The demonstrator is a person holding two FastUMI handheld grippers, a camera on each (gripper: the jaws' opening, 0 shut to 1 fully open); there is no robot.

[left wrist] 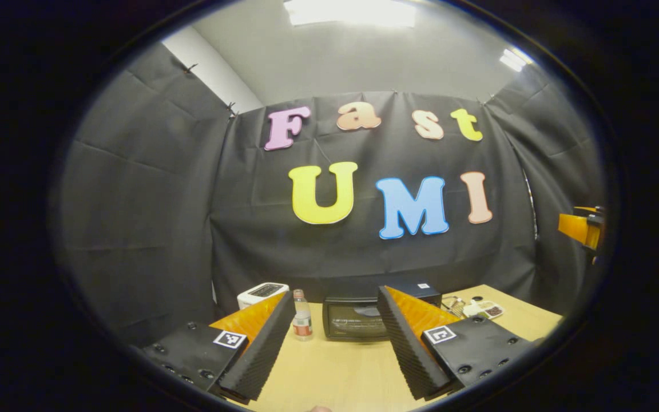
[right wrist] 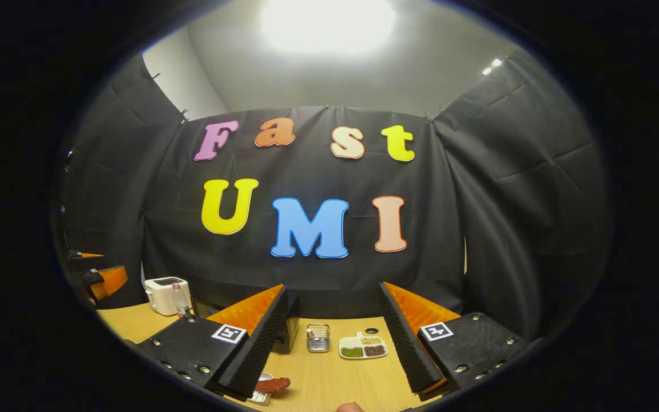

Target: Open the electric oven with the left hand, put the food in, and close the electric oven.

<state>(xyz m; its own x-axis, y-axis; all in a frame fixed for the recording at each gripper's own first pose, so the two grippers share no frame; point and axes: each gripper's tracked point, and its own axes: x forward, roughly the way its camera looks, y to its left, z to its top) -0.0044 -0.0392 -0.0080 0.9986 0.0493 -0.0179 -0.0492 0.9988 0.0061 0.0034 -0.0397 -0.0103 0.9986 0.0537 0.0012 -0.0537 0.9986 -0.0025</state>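
Left gripper view: left gripper [left wrist: 335, 343] spread wide, grasping nothing, aimed straight at the electric oven [left wrist: 364, 317] standing with door closed at the far side of the table [left wrist: 329, 372], dead ahead between the fingers. White toaster [left wrist: 261, 293] and bottle [left wrist: 302, 320] just left of it.

Right gripper view: right gripper [right wrist: 332, 343] likewise released and empty. Food [right wrist: 272, 384], a reddish sausage on a small tray [right wrist: 259, 396], near the table's front edge by the left finger. Metal basket [right wrist: 318, 337] and divided dish [right wrist: 362, 347] ahead. Probably left gripper nearer the oven door.
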